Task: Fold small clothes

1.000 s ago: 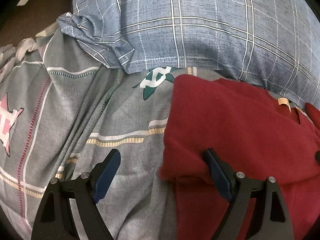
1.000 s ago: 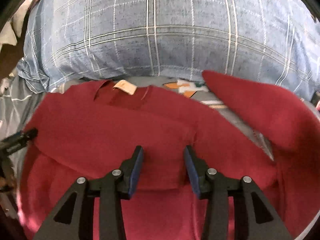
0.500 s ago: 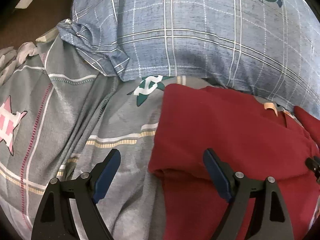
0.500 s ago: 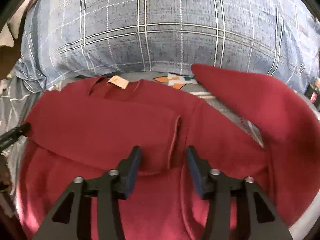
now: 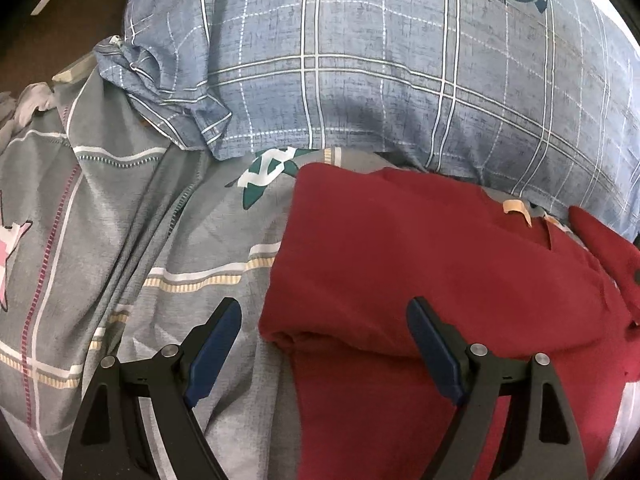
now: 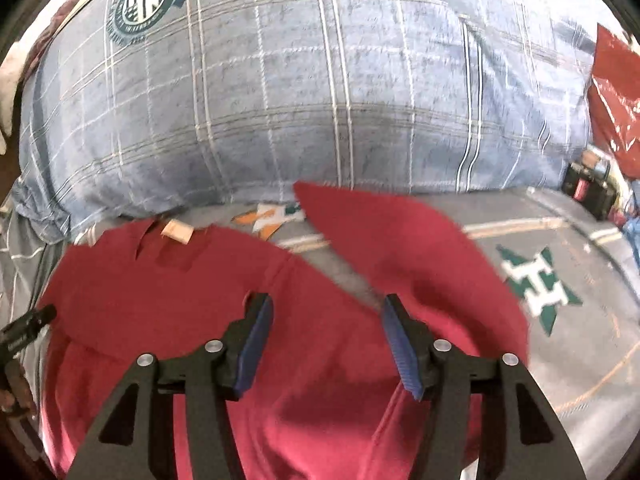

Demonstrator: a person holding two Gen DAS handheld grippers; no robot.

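A dark red shirt (image 5: 420,264) lies on the grey patterned bedsheet (image 5: 132,240), its left sleeve folded in over the body. My left gripper (image 5: 324,344) is open and empty, straddling the shirt's folded left edge. In the right wrist view the shirt (image 6: 168,300) shows its tan neck label (image 6: 178,232), and its right sleeve (image 6: 400,248) sticks out to the right. My right gripper (image 6: 328,340) is open and empty above the shirt, near the right armpit.
A large blue plaid pillow (image 5: 380,68) lies just behind the shirt; it also shows in the right wrist view (image 6: 300,92). A red plastic bag (image 6: 616,92) and a dark box (image 6: 588,192) sit at the far right. The left gripper's tip (image 6: 28,324) shows at the left edge.
My right gripper has opened wider and swung right, from the folded left sleeve toward the right sleeve. The left gripper has drawn back slightly; the shirt's left fold stays in place.
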